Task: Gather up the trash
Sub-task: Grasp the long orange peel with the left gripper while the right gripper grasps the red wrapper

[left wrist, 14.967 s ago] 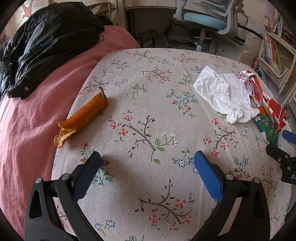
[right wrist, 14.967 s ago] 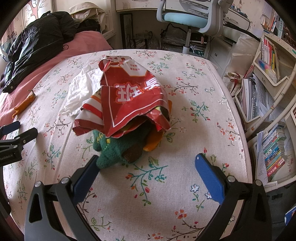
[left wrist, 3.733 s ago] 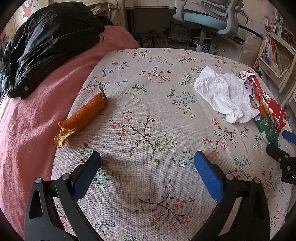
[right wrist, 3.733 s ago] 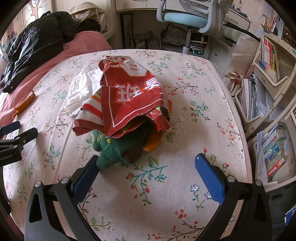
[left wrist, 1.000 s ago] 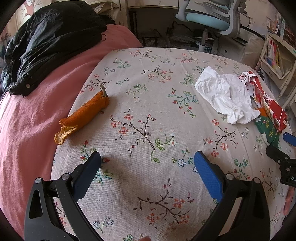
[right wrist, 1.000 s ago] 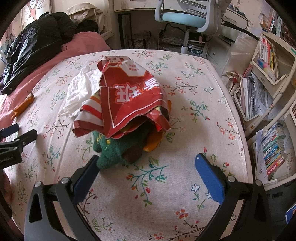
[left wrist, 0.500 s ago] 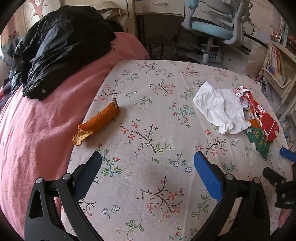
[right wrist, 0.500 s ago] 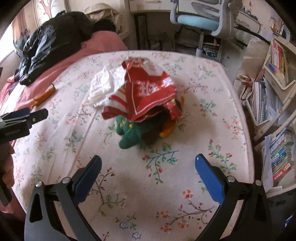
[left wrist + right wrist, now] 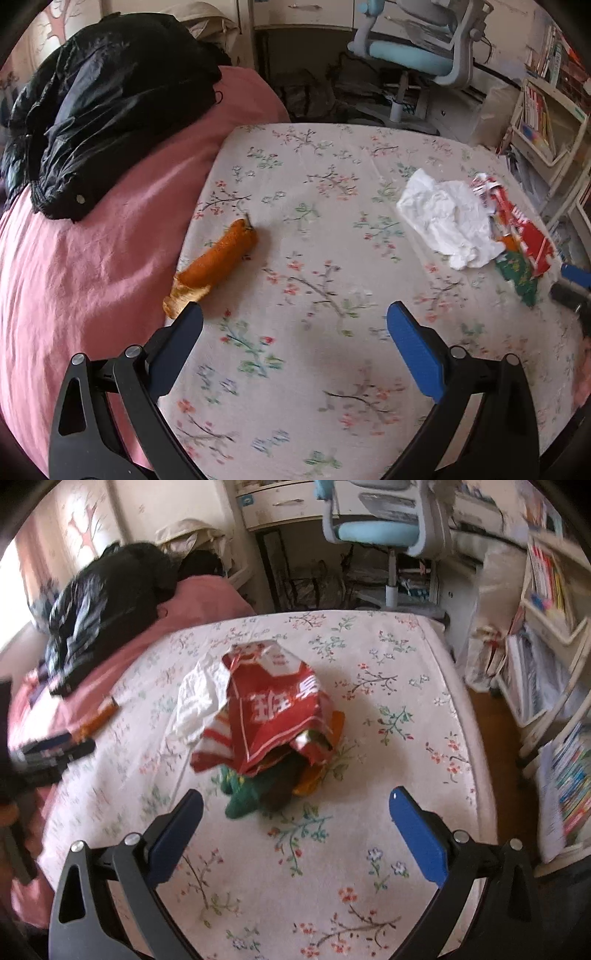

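Observation:
An orange peel [image 9: 218, 258] lies near the left edge of the floral tablecloth [image 9: 332, 206], just ahead of my left gripper's left finger. My left gripper [image 9: 295, 325] is open above the cloth, holding nothing. A crumpled white tissue [image 9: 447, 221] lies beside a red snack wrapper [image 9: 273, 709], which covers green [image 9: 243, 797] and orange wrappers. My right gripper [image 9: 295, 812] is open and empty, hovering just short of that pile. The peel [image 9: 99, 716] and tissue [image 9: 199, 698] also show in the right wrist view.
A pink bed cover [image 9: 92, 258] with a black jacket [image 9: 110, 99] lies left of the table. A blue office chair [image 9: 413, 55] stands behind. Shelves with books [image 9: 554, 686] line the right side.
Both grippers have lifted and pulled back from the table, so the trash looks smaller and farther. The trash itself has not moved. Both grippers stay open.

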Available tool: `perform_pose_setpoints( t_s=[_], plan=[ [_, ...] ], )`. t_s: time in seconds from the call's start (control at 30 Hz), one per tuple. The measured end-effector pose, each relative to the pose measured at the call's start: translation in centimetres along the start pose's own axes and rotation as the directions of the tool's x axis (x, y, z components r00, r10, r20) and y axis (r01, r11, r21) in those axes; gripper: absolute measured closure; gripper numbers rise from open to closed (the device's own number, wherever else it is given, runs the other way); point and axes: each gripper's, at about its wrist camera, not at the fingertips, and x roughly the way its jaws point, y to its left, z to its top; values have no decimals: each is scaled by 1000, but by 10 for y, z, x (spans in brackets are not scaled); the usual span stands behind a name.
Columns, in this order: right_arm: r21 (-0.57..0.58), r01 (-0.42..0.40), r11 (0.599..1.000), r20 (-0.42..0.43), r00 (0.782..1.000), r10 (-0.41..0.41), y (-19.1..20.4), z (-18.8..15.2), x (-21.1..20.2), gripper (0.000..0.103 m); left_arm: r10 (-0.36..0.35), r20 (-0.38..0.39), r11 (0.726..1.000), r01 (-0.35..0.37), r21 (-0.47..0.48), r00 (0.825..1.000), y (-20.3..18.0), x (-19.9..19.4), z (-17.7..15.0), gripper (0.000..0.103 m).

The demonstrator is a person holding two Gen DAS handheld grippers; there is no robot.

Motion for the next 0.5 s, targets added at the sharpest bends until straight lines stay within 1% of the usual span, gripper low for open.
perform_pose_setpoints(
  t_s=[0.07, 0.17, 0.27, 0.37, 0.4, 0.47, 0.5],
  plan=[
    [27, -33, 999, 0, 999, 33, -3, 6, 2, 6, -7, -4, 1000, 7, -6, 1000, 8, 5, 2, 7],
    [39, -57, 998, 7, 998, 57, -4, 14, 5, 6, -23, -4, 999, 22, -37, 1000, 17, 10, 6, 7],
    [63, -85, 994, 8, 996, 84, -9, 25, 12, 6, -20, 13, 999, 21, -49, 1000, 24, 12, 11, 7],
    [79, -97, 992, -1, 995, 97, -15, 38, 26, 7, 24, 26, 998, -23, -57, 999, 30, 15, 16, 7],
    [86, -105, 991, -3, 994, 105, -18, 43, 31, 8, 29, 25, 998, -27, -63, 999, 32, 17, 17, 7],
    [86, -113, 990, -12, 993, 114, -21, 50, 39, 12, 40, 22, 998, -39, -54, 999, 33, 22, 19, 7],
    [86, -119, 989, -20, 992, 121, -23, 52, 44, 19, 52, 17, 998, -51, -41, 999, 31, 25, 20, 7]
  ],
)
